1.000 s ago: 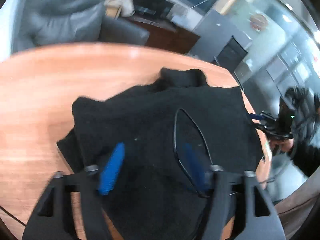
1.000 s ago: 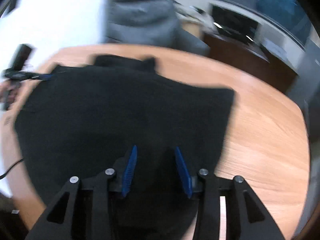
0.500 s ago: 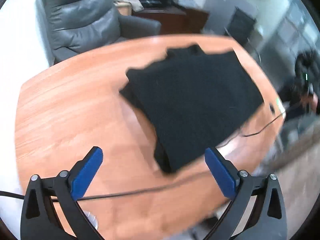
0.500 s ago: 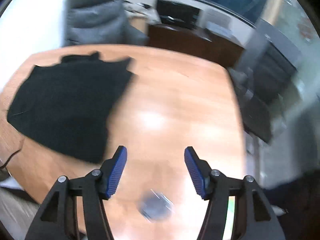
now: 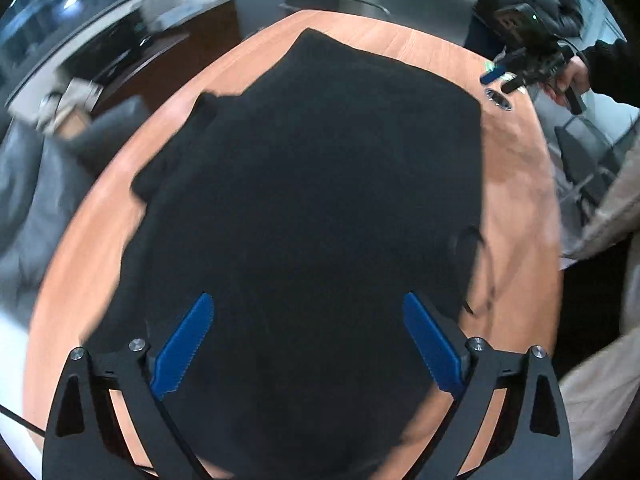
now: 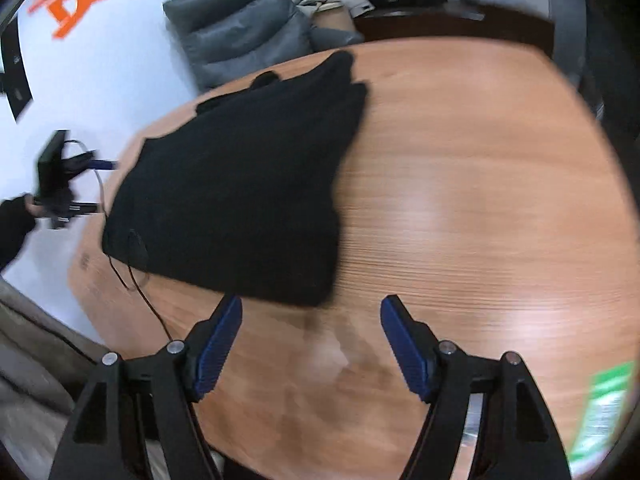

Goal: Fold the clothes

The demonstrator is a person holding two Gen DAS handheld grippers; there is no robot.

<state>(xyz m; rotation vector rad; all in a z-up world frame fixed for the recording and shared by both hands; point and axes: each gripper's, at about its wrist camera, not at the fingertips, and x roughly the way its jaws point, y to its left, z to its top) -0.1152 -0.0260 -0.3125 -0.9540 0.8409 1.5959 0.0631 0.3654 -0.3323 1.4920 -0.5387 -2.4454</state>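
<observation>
A black garment (image 5: 320, 184) lies folded and flat on the round wooden table (image 5: 516, 168). My left gripper (image 5: 308, 344) is open and empty, hovering right over the garment's near part. In the right wrist view the garment (image 6: 240, 184) lies at the left of the table (image 6: 480, 200). My right gripper (image 6: 310, 340) is open and empty, above bare wood just past the garment's near corner. The right gripper also shows far off in the left wrist view (image 5: 496, 74), and the left gripper shows in the right wrist view (image 6: 100, 165).
A thin black cable (image 6: 148, 296) runs off the table's left edge by the garment. A grey armchair (image 6: 244, 28) stands behind the table. A green-and-white item (image 6: 600, 408) lies at the table's right front. A small round metal insert (image 5: 498, 99) sits in the tabletop.
My left gripper has swung back over the garment, close above it, from a pulled-back view of the table. My right gripper has turned so the garment is nearer its fingers. Both stay open.
</observation>
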